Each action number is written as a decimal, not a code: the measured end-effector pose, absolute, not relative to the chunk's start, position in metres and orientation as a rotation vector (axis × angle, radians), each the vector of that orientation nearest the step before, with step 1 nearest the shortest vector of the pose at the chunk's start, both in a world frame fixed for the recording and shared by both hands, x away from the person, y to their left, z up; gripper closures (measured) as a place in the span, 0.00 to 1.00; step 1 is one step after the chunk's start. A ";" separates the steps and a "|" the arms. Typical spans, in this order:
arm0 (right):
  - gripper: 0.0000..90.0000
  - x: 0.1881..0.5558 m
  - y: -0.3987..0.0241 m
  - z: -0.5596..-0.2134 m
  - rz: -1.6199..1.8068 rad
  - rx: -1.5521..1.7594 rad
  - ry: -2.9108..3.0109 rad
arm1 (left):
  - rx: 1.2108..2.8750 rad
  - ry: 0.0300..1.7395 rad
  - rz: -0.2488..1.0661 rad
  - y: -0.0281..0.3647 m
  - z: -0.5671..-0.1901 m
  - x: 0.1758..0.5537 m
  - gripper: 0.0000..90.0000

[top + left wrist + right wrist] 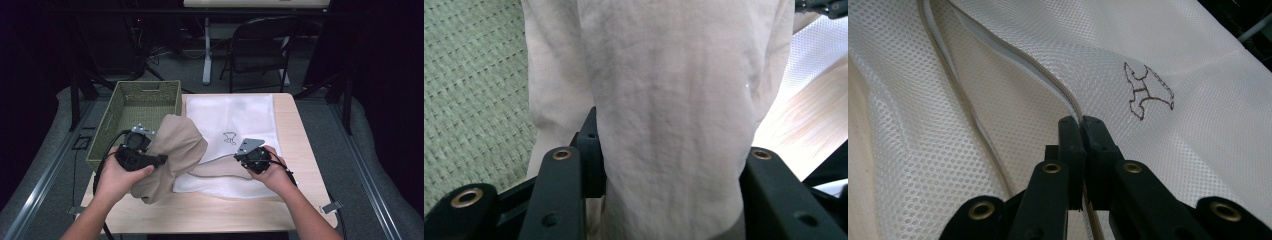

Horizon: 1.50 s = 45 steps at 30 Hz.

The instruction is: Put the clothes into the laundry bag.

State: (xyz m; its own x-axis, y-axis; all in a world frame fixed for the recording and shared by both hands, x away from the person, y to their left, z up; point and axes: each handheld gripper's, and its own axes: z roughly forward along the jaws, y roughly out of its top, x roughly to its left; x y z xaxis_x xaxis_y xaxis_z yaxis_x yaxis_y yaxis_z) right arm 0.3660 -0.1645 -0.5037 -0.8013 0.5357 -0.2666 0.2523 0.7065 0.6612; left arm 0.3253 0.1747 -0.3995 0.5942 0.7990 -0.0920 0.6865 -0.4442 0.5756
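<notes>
While bunched, creased beige garment (176,150), white mesh bag (235,120)

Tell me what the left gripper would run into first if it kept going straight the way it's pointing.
Hardly anything new: the left gripper already has the beige cloth bunched between its jaws. Beyond that cloth, the woven green basket shows to one side, probably next, though depth is unclear.
</notes>
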 end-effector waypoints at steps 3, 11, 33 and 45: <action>0.97 0.369 -0.166 -0.500 0.846 0.602 2.473 | 2.258 1.158 0.248 0.171 -0.401 0.325 0.62; 0.97 0.380 -0.168 -0.495 0.846 0.606 2.476 | 2.268 1.123 0.246 0.164 -0.402 0.323 0.62; 0.98 0.389 -0.168 -0.486 0.907 0.672 2.460 | 2.278 1.064 0.221 0.147 -0.414 0.312 0.63; 0.98 0.389 -0.166 -0.486 0.912 0.674 2.461 | 2.300 1.027 0.202 0.133 -0.428 0.306 0.63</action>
